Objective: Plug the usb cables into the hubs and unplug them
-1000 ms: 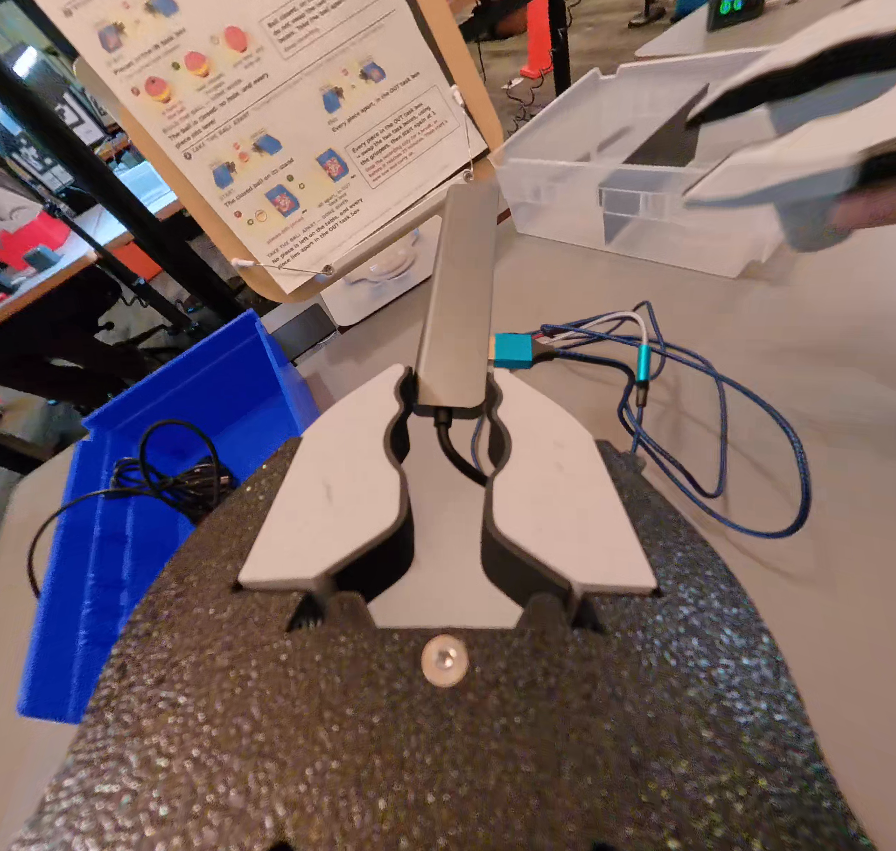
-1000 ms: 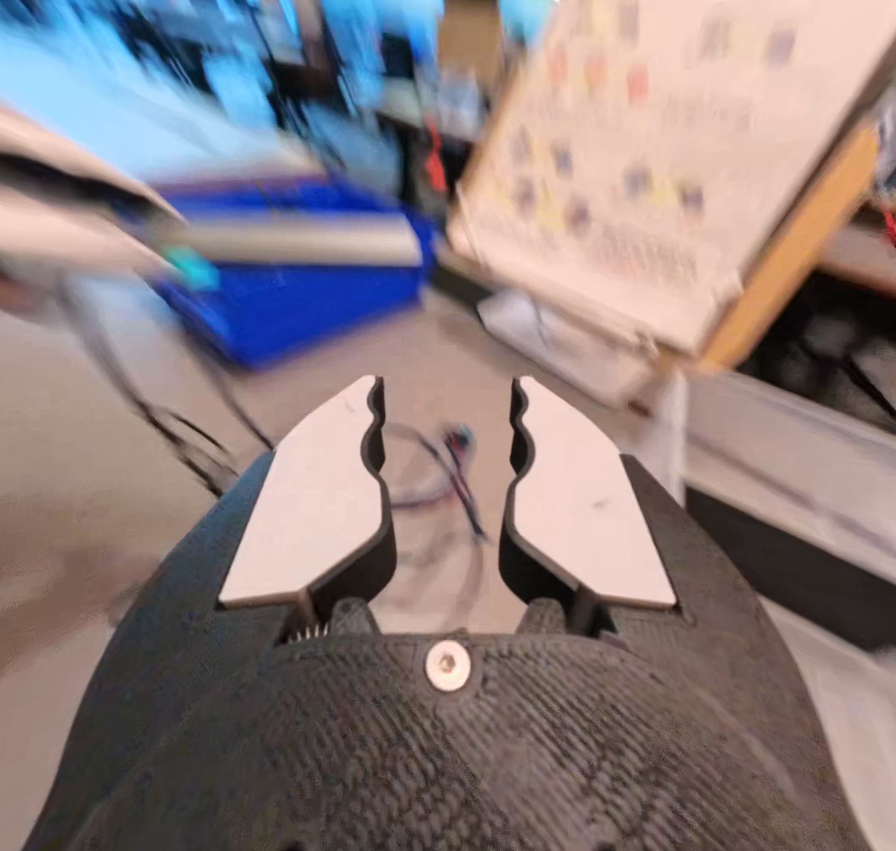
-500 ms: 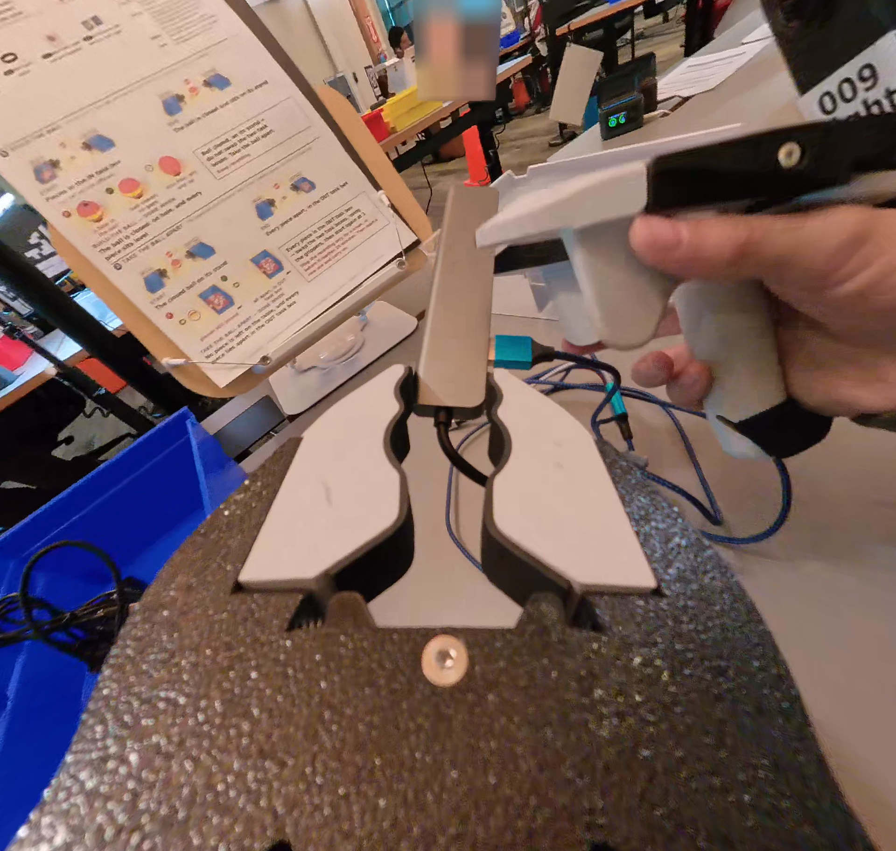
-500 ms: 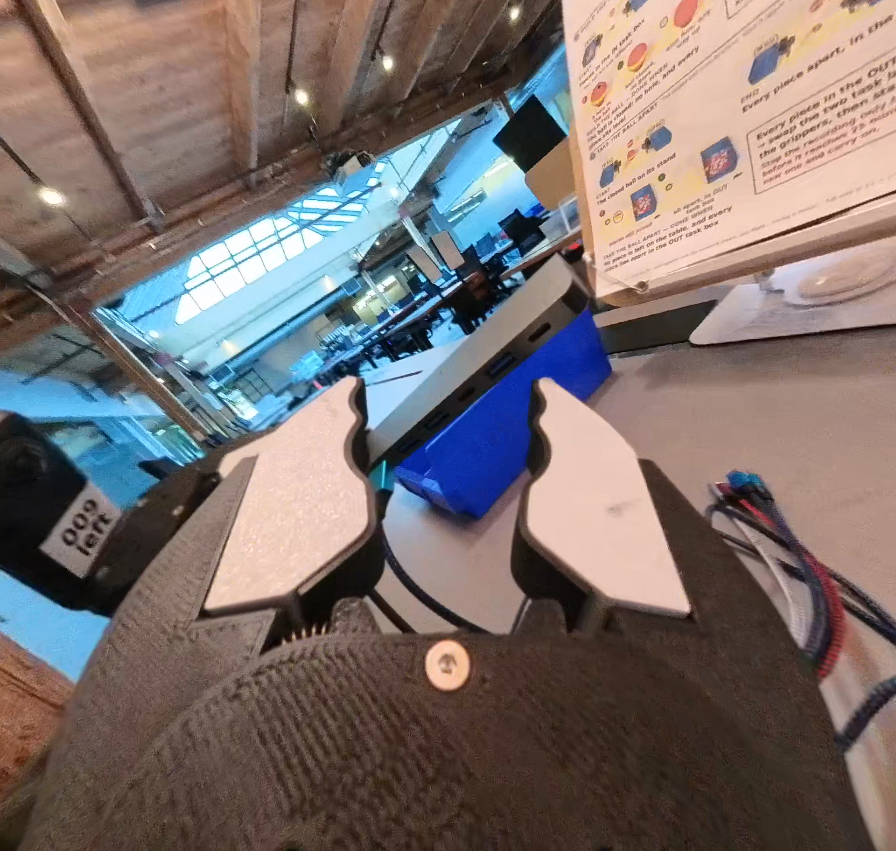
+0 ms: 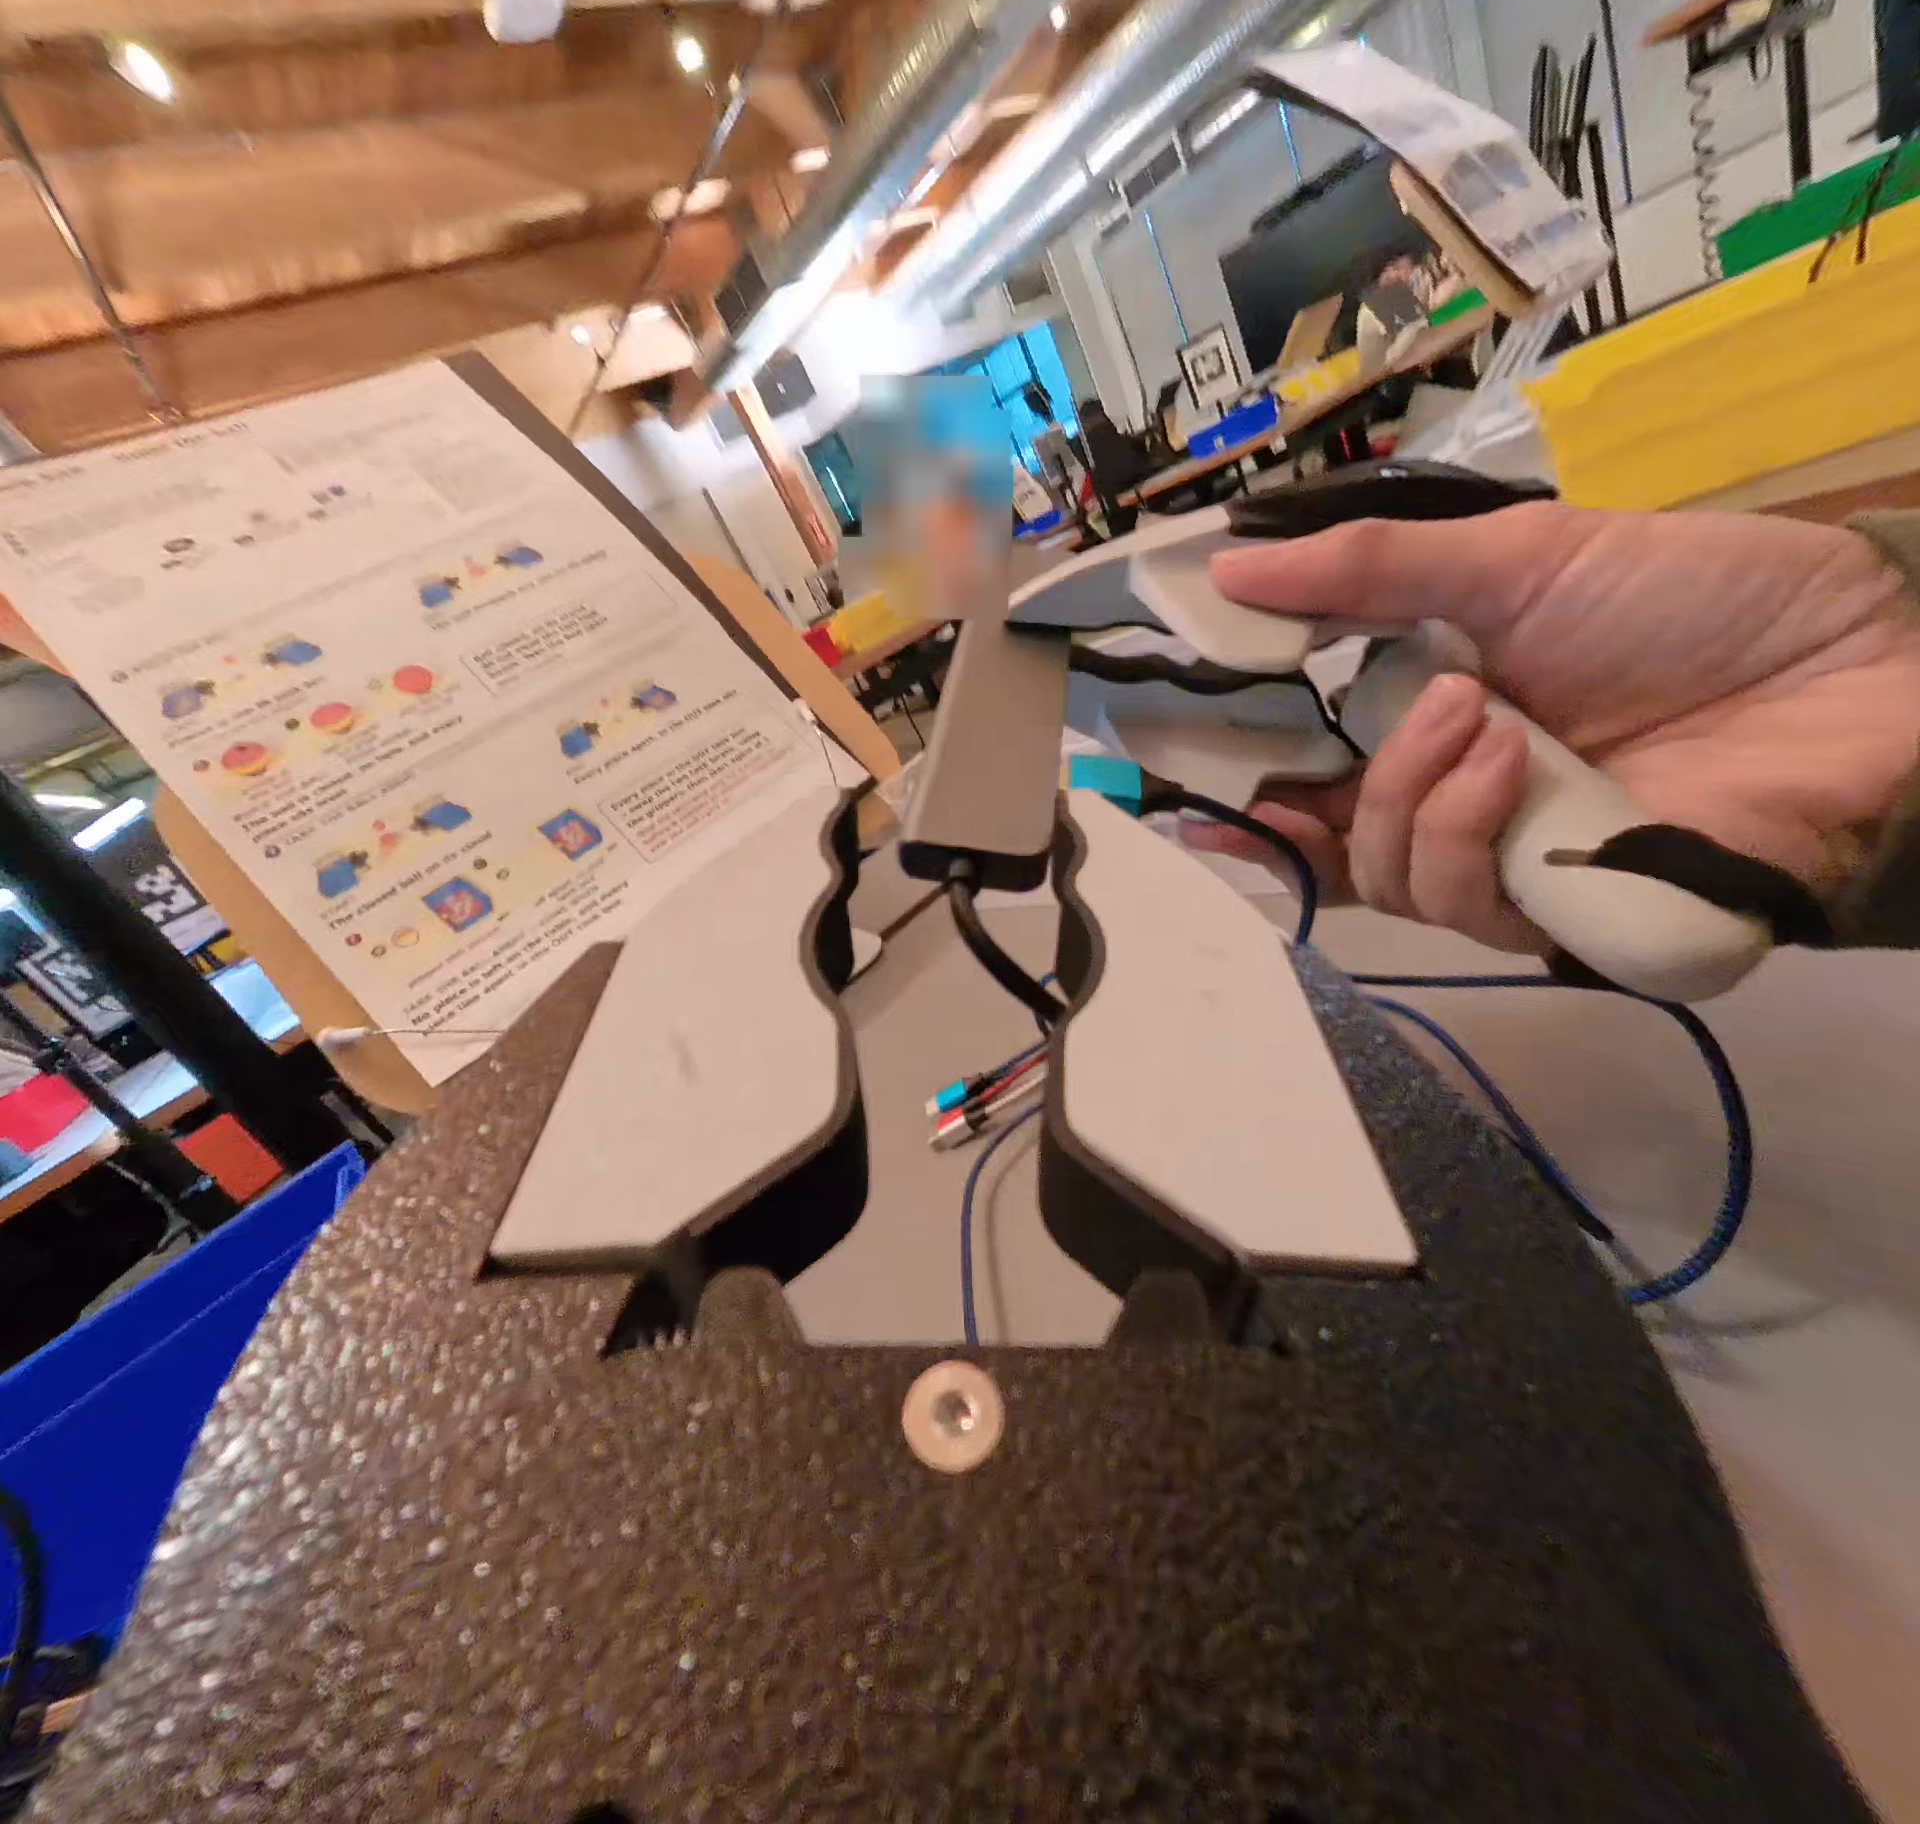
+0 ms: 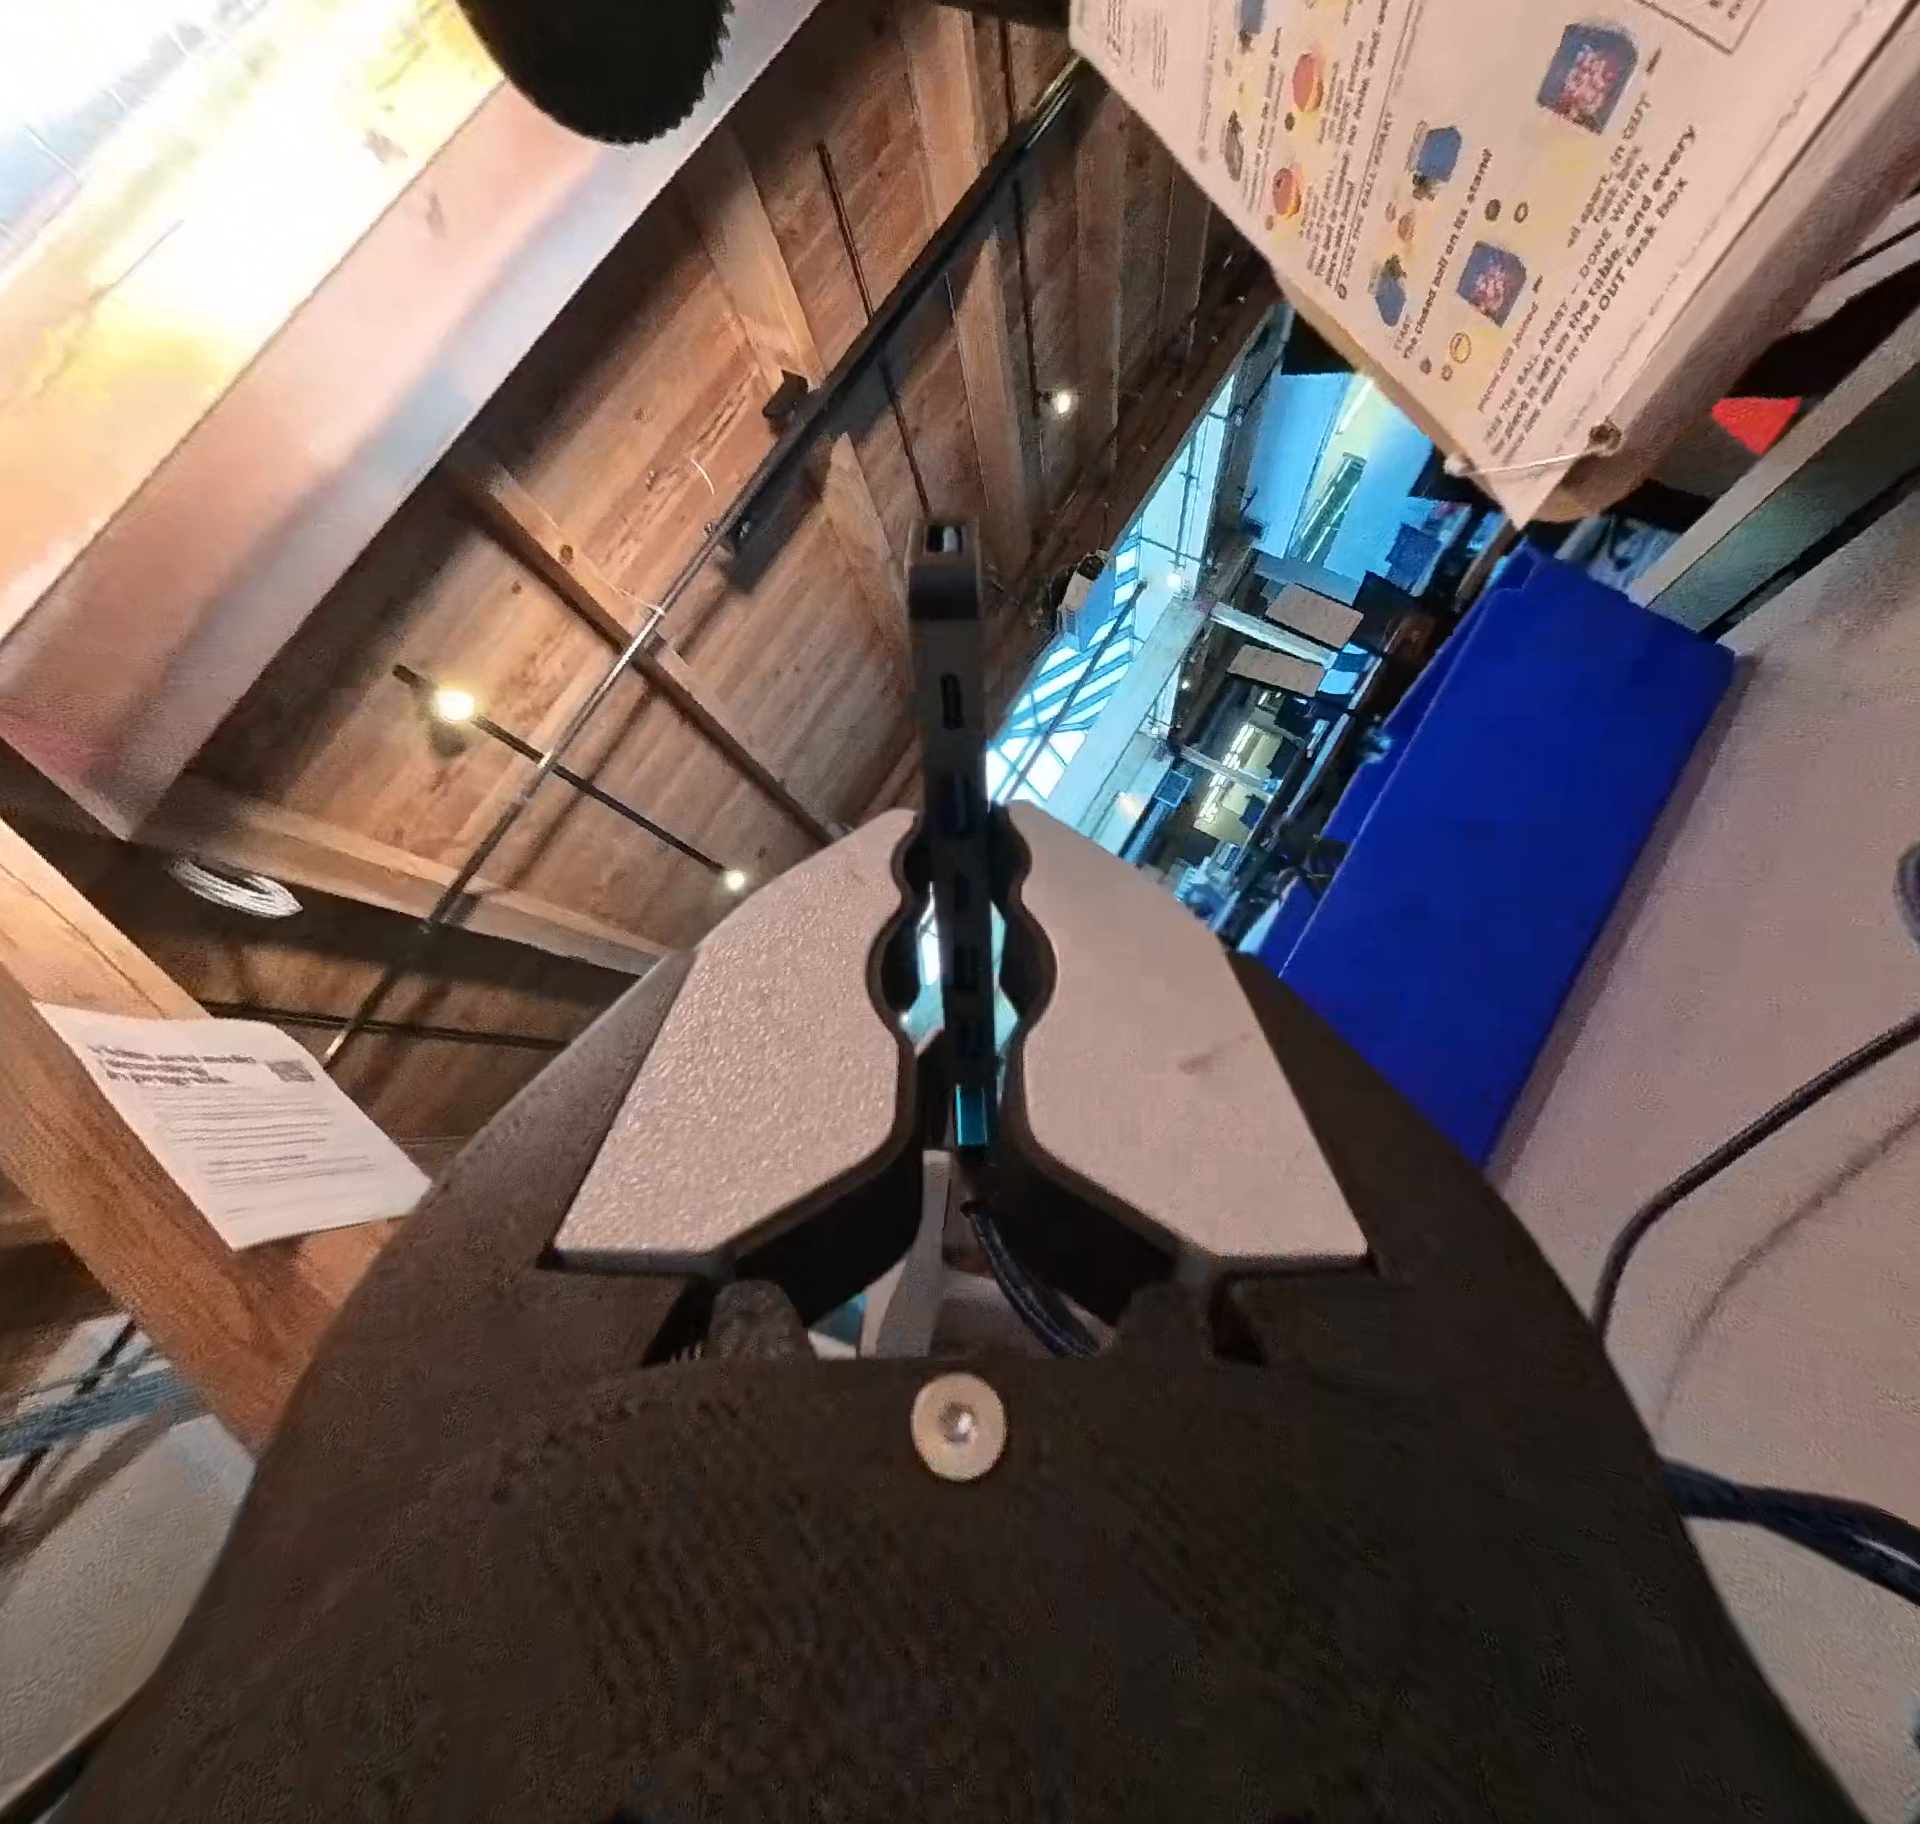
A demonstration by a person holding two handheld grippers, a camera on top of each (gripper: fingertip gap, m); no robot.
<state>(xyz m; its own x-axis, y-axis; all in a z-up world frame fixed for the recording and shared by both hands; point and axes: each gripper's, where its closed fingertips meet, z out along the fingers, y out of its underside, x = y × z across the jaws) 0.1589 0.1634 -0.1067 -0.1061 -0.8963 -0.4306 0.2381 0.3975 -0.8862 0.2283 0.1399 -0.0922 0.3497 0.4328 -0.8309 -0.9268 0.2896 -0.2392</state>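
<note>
Presently we log one grey USB hub (image 5: 992, 735), lifted above the worktop (image 5: 1808, 1068), its cable end clenched in our left tongs (image 5: 951, 844); right tongs (image 6: 961, 927) clamp its port edge, teal plug (image 6: 970, 1118) inserted; blue bin (image 6: 1475, 839) beyond.

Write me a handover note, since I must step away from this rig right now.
Left gripper: shut on the cable end of the grey hub, holding it upright.
Right gripper: jaws straddle the hub around the teal plug; grip unclear.
Done: teal plug seated in the hub.
To do: pull it out; other plugs lie loose on the table.
</note>
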